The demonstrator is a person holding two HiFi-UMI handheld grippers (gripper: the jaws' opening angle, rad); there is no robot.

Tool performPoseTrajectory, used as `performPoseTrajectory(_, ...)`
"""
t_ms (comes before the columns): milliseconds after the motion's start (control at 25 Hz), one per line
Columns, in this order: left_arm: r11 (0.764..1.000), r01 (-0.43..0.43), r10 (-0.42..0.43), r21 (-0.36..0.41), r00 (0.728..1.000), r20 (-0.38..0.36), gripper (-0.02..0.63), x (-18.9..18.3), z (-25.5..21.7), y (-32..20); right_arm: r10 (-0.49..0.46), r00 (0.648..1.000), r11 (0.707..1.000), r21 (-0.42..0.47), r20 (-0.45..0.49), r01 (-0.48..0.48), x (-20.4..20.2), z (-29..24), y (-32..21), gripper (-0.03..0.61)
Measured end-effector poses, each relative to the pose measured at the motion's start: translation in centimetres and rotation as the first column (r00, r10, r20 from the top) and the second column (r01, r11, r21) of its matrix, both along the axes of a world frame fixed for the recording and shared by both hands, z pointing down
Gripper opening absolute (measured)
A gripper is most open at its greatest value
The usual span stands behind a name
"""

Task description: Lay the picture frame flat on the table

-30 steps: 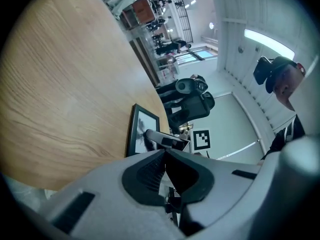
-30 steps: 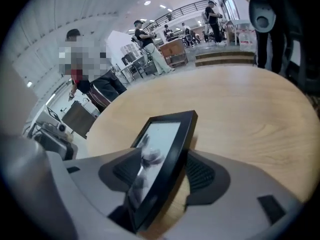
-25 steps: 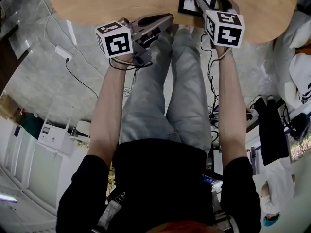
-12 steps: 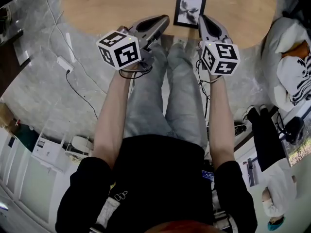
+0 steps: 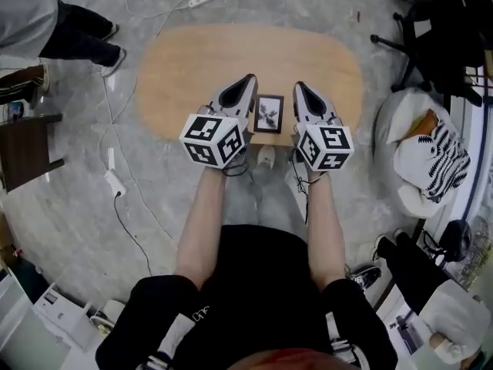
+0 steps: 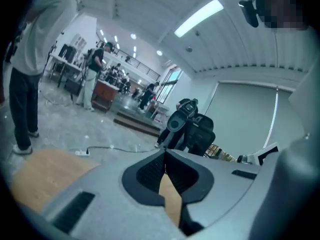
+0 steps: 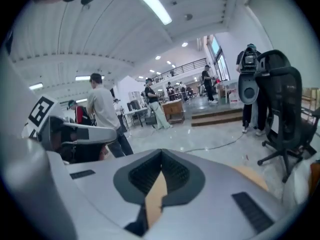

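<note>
A small black picture frame (image 5: 269, 114) lies flat, picture up, near the front edge of the oval wooden table (image 5: 192, 68). It sits between my two grippers and neither one touches it. My left gripper (image 5: 250, 79) points over the table just left of the frame, its jaws shut and empty. My right gripper (image 5: 297, 86) is just right of the frame, also shut with nothing in it. In the left gripper view the left gripper (image 6: 165, 154) has its pads closed together over the tabletop. The right gripper view shows the right gripper (image 7: 161, 156) the same way.
A person (image 5: 46, 21) stands on the floor beyond the table's left end. A dark side table (image 5: 23, 149) is at the left, with a power strip (image 5: 114, 182) and cables on the floor. Office chairs (image 5: 439, 45) and a white pile with striped fabric (image 5: 431, 160) are at the right.
The right gripper's jaws, spread at the frame's edge before, have closed and drawn back. The head view has pulled away, so the whole table shows and the frame lies between both grippers.
</note>
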State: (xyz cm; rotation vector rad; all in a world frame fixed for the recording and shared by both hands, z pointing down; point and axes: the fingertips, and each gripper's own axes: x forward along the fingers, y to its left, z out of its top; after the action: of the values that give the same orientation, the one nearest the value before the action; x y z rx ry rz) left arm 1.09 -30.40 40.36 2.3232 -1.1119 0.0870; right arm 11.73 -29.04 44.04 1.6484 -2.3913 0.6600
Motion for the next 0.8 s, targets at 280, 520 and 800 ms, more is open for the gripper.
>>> performPoseTrajectory(280, 0.975, 0.067, -0.08, 0.211, 0.996, 0.051, 0.008, -0.6, -13.1, -0.2, 0.086, 0.993, 0.972, 0.212, 0.077, -0.1, 2.4, -14.4, -1.0, 0.011)
performPoseTrajectory(520, 0.944, 0.153, -0.163, 0.292, 0.987, 0.009, 0.008, -2.0, -18.7, -0.7, 0.091, 0.995, 0.936, 0.336, 0.047, -0.102, 1.9, -21.2, -1.1, 0.011)
performPoseTrajectory(800, 0.915, 0.194, -0.218, 0.354, 0.976, 0.029, 0.008, -3.9, -20.9, -0.7, 0.066, 0.997, 0.922, 0.384, -0.03, -0.049, 0.5, -23.1, -1.0, 0.011)
